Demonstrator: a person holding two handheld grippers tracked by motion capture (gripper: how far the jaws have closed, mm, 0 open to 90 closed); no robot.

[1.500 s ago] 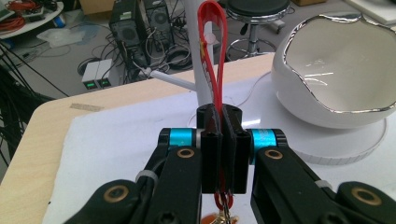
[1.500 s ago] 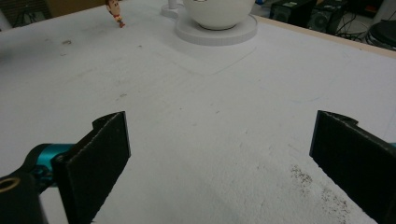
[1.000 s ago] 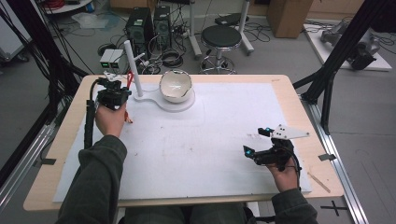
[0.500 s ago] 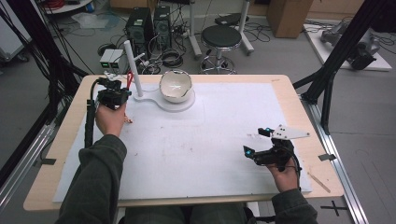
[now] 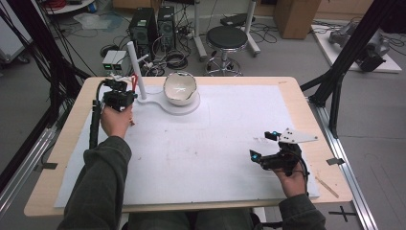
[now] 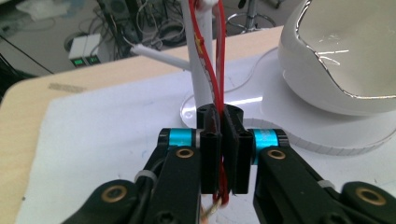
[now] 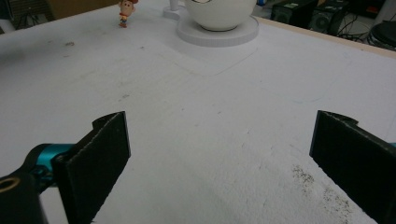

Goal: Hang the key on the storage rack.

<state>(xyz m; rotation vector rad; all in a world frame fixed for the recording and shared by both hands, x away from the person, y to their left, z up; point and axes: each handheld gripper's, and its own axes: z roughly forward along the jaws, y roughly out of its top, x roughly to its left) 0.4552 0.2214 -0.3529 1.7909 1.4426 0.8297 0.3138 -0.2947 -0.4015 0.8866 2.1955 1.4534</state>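
A white stand (image 5: 184,108) at the back left carries an upright post (image 5: 135,67) and a white bowl (image 5: 180,88). A red cord (image 6: 219,56) hangs down along the post (image 6: 196,56), beside the bowl (image 6: 341,60). My left gripper (image 5: 125,90) is at the post's foot. Its jaws have just been opening, and the cord runs through the narrow gap between them (image 6: 223,112) without being pressed. A small figurine (image 7: 125,11) sits by the stand. My right gripper (image 5: 261,145) rests at the front right, open wide (image 7: 219,154) over bare mat.
A white mat (image 5: 215,158) covers most of the wooden table (image 5: 287,84). A thin wooden stick (image 5: 328,187) lies by the right edge. Behind the table, a stool (image 5: 229,38) and computer boxes (image 5: 153,24) stand on the floor.
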